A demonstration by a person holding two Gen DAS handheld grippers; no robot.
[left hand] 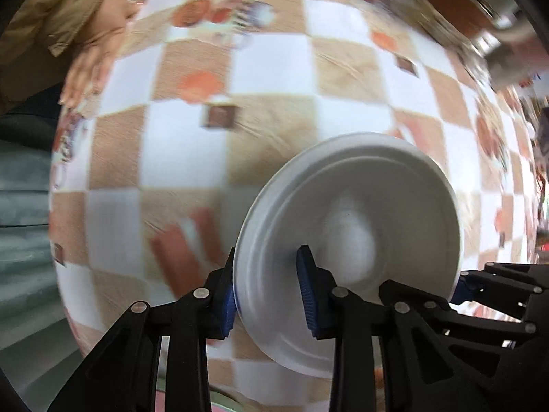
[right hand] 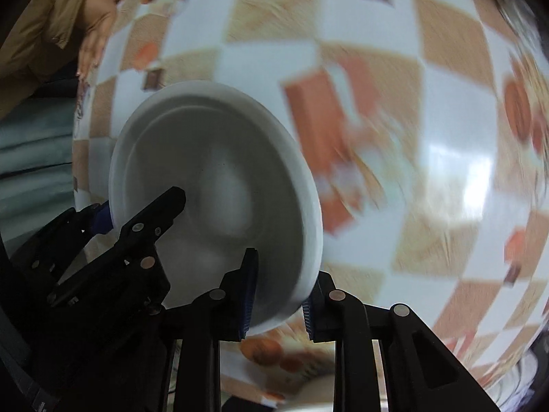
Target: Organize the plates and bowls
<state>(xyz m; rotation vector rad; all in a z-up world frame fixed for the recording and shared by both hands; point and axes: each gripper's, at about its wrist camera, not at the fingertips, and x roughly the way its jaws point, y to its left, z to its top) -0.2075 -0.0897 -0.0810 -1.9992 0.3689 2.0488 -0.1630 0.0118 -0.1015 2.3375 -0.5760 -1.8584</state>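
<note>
Holding: you have one white plate [left hand: 346, 233] pinched by both grippers at once — it fills the lower centre of the left wrist view and the lower left of the right wrist view.
Left gripper [left hand: 271, 295]: clenched on the plate's rim, one blue pad outside the edge, the other on the inner face.
Right gripper [right hand: 278, 300]: likewise clamped on the opposite rim at the bottom centre of its frame, the rim caught between its blue pads.
Plate's place: tilted and seemingly raised off the checked tablecloth [left hand: 192, 158], though the blur makes contact hard to rule out.
Done so far: the plate is gripped; I judge nothing more is settled.
Left to do: carrying it to a stack or rack — no destination shows clearly, only blurred metal things [left hand: 480, 10] at the upper right of the left view.
Bystander: a hand [right hand: 99, 10] and tan sleeve [right hand: 44, 27] sit at the upper left.
</note>
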